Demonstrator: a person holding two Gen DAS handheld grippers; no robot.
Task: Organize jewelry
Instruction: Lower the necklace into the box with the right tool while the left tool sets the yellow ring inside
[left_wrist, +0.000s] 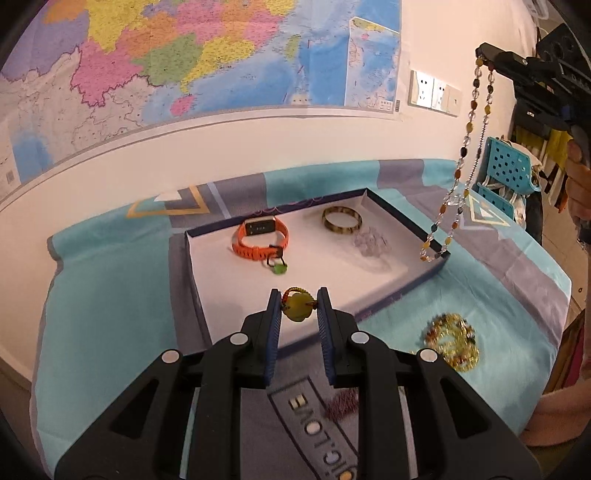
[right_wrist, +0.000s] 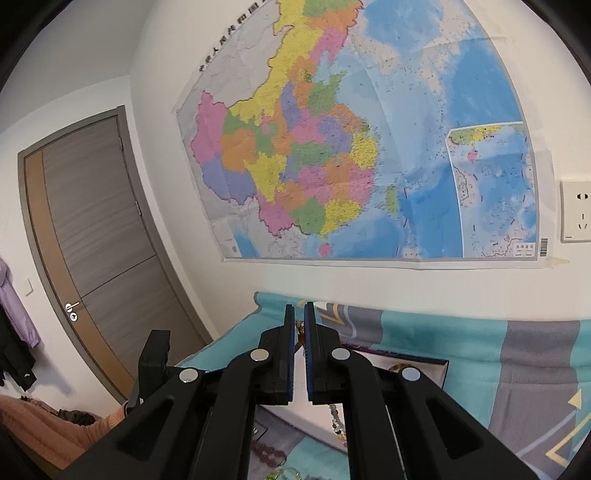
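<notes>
I count two tools: left (left_wrist: 298, 295), right (left_wrist: 480, 50). One box (left_wrist: 207, 280), holding one watch (left_wrist: 258, 236), one bangle (left_wrist: 341, 218), one clear bead bracelet (left_wrist: 371, 242) and one green charm (left_wrist: 279, 268). One long necklace (left_wrist: 461, 162), one yellow pendant (left_wrist: 297, 308), one gold bead pile (left_wrist: 452, 341), one purple piece (left_wrist: 341, 402). One map (right_wrist: 351, 147), one door (right_wrist: 99, 229).

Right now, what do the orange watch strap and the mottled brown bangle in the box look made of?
The orange watch strap: seemingly rubbery silicone, matte, ridged and bent in a soft loop. The mottled brown bangle: a rigid glossy ring with tortoiseshell mottling, perhaps resin or horn; I cannot tell which.
</notes>
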